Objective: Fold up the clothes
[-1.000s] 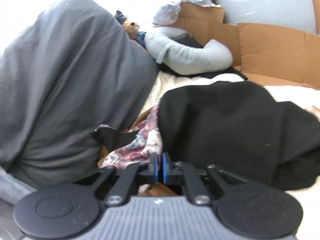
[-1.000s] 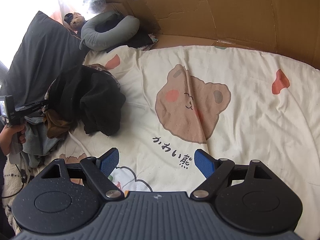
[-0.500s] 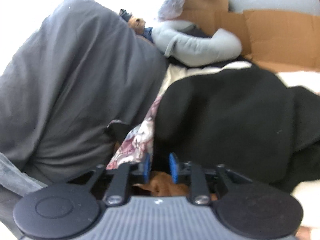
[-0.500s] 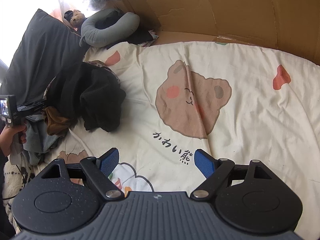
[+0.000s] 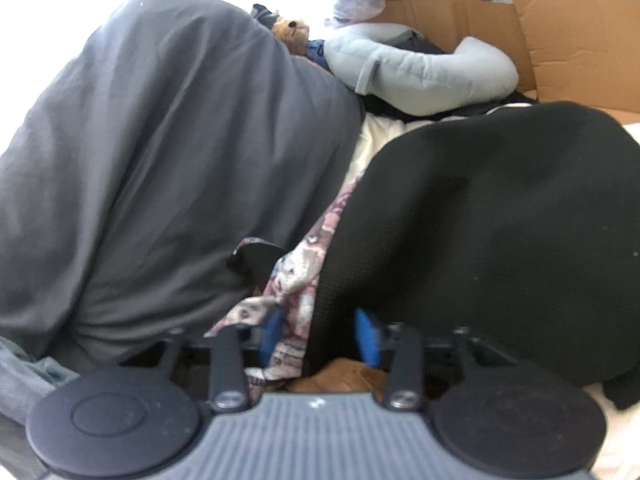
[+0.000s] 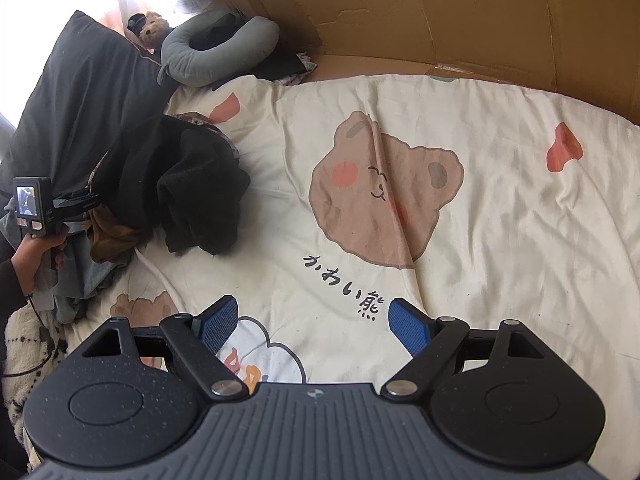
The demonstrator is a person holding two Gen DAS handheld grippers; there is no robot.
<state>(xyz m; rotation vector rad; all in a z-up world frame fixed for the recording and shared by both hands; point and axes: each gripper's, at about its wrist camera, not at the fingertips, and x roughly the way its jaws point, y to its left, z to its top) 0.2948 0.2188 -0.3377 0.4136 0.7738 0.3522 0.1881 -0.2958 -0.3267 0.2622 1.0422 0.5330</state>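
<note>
Cream cotton, printed with a brown bear, covers the bed (image 6: 460, 208) and lies nearly bare from the centre out to three o'clock in the right wrist view: broad open room for spreading a garment, bounded at twelve o'clock by a cardboard wall (image 6: 460, 16). At ten o'clock a dark grey pillow (image 5: 160, 152) leans in and hems the clothes pile from that side. The pile sits at nine o'clock of the bed, topped by a black garment (image 5: 500, 240), with a patterned cloth (image 5: 296, 280) and a brown piece (image 5: 344, 376) tucked beneath its near edge.

A second ago the left hand-held gripper (image 5: 316, 336) was pressed together short of the pile; since then it has spread, pushed lower into the clothes, and its jaws are now closing with the black garment's hem and the patterned cloth both between the blue pads. That probably means a pick is starting, though it may catch two layers. The right hand-held gripper (image 6: 314, 326) is unmoved, spread wide and empty above the sheet.
</note>
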